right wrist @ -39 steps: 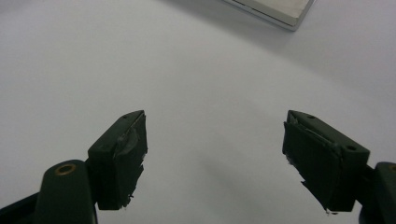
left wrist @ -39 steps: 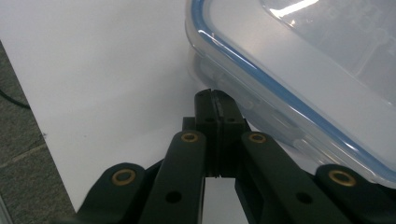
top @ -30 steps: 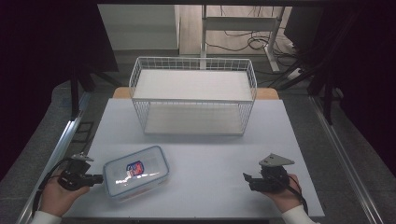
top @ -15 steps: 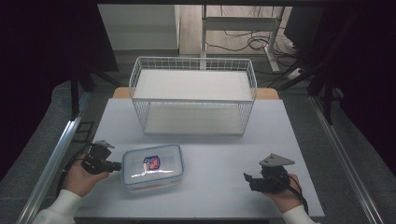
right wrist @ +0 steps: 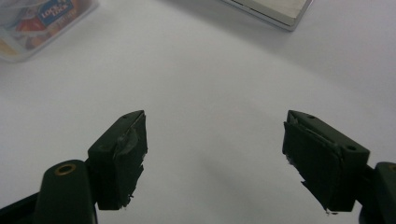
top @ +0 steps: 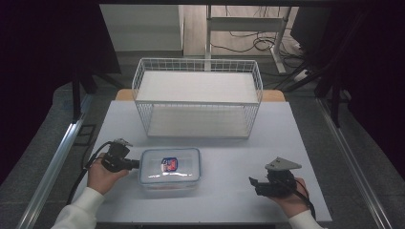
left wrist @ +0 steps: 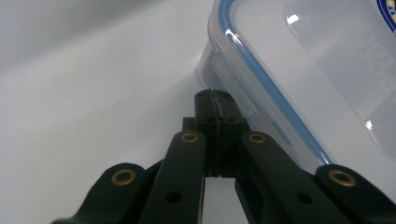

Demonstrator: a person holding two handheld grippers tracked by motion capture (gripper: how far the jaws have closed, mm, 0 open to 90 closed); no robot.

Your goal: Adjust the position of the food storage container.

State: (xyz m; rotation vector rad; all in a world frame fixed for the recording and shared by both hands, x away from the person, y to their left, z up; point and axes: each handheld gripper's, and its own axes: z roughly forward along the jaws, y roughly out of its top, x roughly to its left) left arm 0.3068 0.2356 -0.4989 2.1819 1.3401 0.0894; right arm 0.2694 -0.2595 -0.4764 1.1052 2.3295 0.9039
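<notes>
Light, rigid, slick clear plastic container (top: 169, 166) at table's (top: 229, 124) near-left, best nudged low on its wall; left gripper (left wrist: 215, 100) pressed together against it, right gripper (right wrist: 215, 154) spread, idle.

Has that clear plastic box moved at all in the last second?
Yes. The plastic box slid rightward across the table, pushed by the left gripper, ending closer to the wire basket.
</notes>
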